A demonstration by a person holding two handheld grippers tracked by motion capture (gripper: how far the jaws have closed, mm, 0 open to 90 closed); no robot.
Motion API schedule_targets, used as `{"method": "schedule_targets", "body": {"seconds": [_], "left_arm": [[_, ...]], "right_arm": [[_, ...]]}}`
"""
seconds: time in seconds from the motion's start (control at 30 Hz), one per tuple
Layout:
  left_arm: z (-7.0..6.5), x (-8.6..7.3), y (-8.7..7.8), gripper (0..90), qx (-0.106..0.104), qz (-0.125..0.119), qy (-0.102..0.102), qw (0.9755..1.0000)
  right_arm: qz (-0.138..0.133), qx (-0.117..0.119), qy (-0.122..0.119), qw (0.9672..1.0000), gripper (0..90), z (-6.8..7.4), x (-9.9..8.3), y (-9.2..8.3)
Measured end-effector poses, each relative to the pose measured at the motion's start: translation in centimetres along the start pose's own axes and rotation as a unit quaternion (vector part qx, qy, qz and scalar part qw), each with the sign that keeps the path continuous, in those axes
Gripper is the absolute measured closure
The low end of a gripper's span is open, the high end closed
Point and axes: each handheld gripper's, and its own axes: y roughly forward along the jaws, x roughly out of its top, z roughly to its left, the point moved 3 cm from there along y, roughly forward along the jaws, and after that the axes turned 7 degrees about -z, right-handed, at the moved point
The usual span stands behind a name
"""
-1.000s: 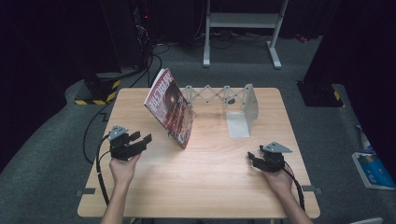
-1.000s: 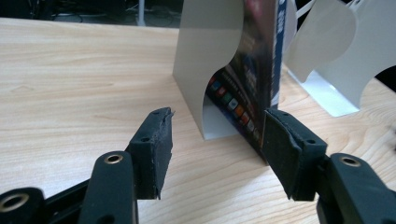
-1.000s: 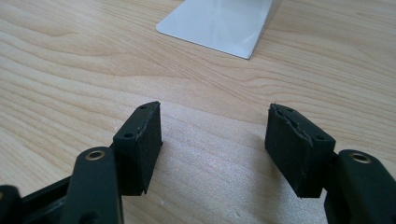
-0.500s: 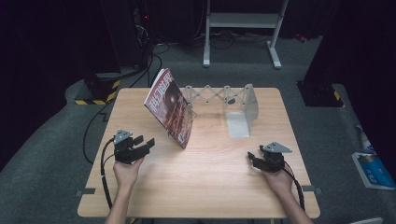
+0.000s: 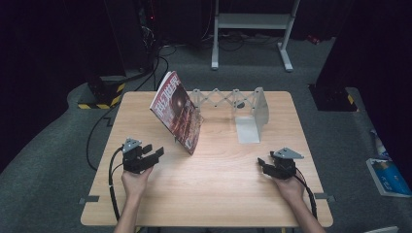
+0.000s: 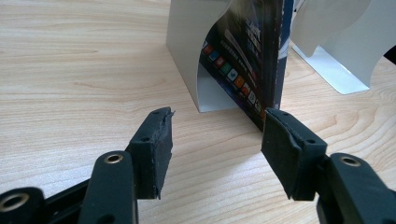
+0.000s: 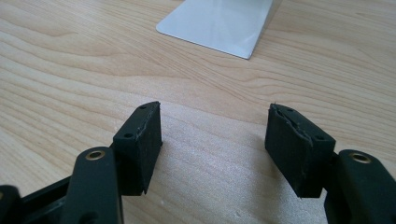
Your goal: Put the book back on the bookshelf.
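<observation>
A red-covered magazine (image 5: 176, 110) leans tilted against the left end plate of a grey expanding bookend rack (image 5: 228, 99) at the back of the wooden table (image 5: 209, 194). My left gripper (image 5: 154, 152) rests low over the table to the magazine's front left, open, with nothing between its pads. In the left gripper view the magazine (image 6: 252, 60) stands on edge beside the end plate (image 6: 196, 51), just beyond the gripper (image 6: 215, 140). My right gripper (image 5: 261, 164) sits at the table's right front, open and holding nothing; the right gripper view has its jaws (image 7: 215, 144) over bare wood.
The rack's right end plate (image 5: 254, 116) stands upright with its foot flat on the table, also seen as the foot (image 7: 219, 23). Dark floor with cables surrounds the table; a metal stand (image 5: 252, 29) is behind it.
My left gripper has come down and shifted slightly toward the near edge of the table, still open. The right gripper, magazine and rack have not moved.
</observation>
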Motion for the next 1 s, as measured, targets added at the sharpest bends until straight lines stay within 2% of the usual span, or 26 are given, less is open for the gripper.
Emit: {"method": "schedule_targets", "body": {"seconds": [0.7, 1.0], "left_arm": [[-0.9, -1.5, 1.7, 43.1, 0.004, 0.019, 0.015, 0.9997], [-1.2, -2.5, 2.4, 43.2, 0.007, 0.025, 0.011, 0.9996]], "right_arm": [[-0.001, 0.0, 0.0, 1.0, 36.5, 0.0, 0.0, 0.0], [0.0, 0.0, -0.001, 1.0, 36.5, 0.0, 0.0, 0.0]]}}
